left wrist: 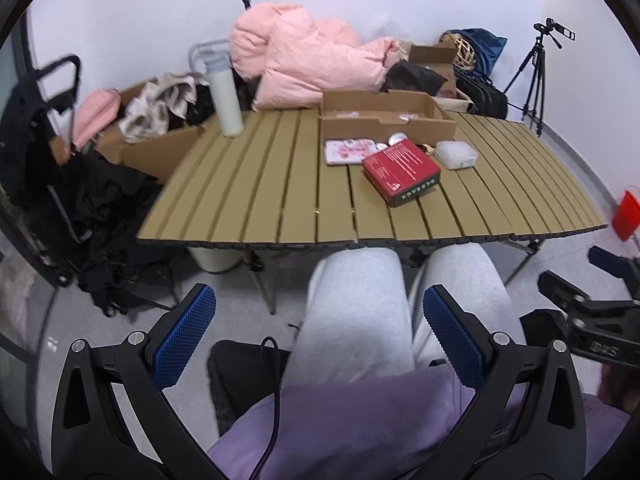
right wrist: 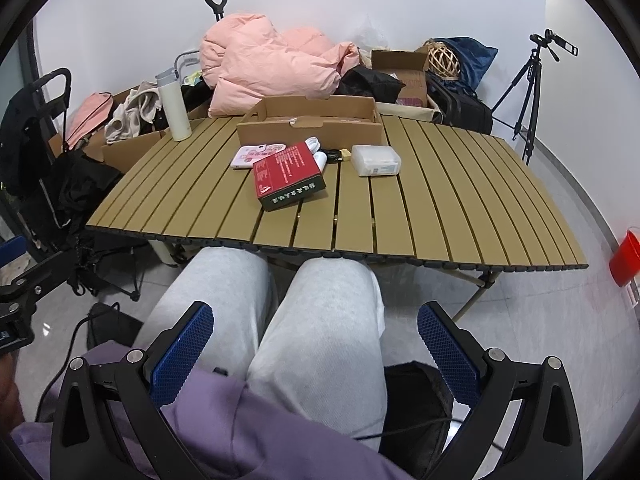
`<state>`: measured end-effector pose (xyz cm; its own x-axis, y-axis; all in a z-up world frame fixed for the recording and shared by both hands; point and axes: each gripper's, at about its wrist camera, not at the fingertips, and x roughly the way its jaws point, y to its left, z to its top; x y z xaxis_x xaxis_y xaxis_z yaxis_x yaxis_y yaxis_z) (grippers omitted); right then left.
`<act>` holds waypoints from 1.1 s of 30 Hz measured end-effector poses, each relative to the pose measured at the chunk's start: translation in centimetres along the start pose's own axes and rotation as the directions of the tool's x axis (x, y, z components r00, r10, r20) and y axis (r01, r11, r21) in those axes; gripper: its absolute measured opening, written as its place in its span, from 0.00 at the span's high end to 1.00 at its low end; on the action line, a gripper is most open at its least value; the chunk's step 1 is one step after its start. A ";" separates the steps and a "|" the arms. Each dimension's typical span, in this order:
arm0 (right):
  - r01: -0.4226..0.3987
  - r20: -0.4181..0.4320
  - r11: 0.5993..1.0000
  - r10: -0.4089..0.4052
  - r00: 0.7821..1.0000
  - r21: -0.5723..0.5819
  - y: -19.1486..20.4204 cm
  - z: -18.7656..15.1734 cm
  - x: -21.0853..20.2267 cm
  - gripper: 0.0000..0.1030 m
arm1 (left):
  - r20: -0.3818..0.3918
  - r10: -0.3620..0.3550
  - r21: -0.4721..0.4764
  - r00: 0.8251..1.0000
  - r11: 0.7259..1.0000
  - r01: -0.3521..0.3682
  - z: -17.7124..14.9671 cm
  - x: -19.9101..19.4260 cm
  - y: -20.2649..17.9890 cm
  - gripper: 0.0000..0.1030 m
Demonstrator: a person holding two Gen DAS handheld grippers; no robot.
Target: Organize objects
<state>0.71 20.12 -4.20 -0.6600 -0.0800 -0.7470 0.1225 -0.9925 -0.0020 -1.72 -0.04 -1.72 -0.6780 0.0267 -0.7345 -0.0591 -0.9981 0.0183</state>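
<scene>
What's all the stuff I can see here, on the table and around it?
Table: one, tan slats, in front of the seated person.
Cardboard tray: one, brown, open, far side of table.
Red box: one, red top, dark sides, table middle.
Pink packet: one, pink-white, left of red box.
Plastic container: one, whitish, right of red box.
Bottle: one, white, upright, far left corner.
Puffer jacket: one, pink, behind the tray.
Tripod: one, black, far right by wall.
Bucket: one, red, right edge, on floor.
Knees: two, grey trousers.
Left gripper: black, blue pads, jaws open, empty.
Right gripper: same, jaws open, empty.
</scene>
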 end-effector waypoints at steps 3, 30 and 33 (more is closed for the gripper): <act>0.058 0.030 0.998 -0.059 0.998 0.020 -1.3 1.1 2.1 0.00 | -0.007 -0.120 -0.037 0.993 0.992 0.120 1.4 1.9 0.9 0.00; -0.302 -0.097 0.947 0.313 0.945 0.109 -1.8 14.2 26.7 0.67 | -0.146 -0.502 -0.200 0.853 0.859 0.472 10.1 26.8 -2.5 0.57; -0.289 -0.095 0.953 0.297 0.950 0.096 -0.6 13.1 25.6 0.67 | -0.146 -0.496 -0.152 0.856 0.866 0.476 9.2 25.0 -1.8 0.57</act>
<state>-25.96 17.44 -14.58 -0.5200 -0.3623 -0.7735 0.2358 -0.9313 0.2777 -25.35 2.92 -13.86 -0.4444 0.5097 -0.7367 -0.2625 -0.8603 -0.4369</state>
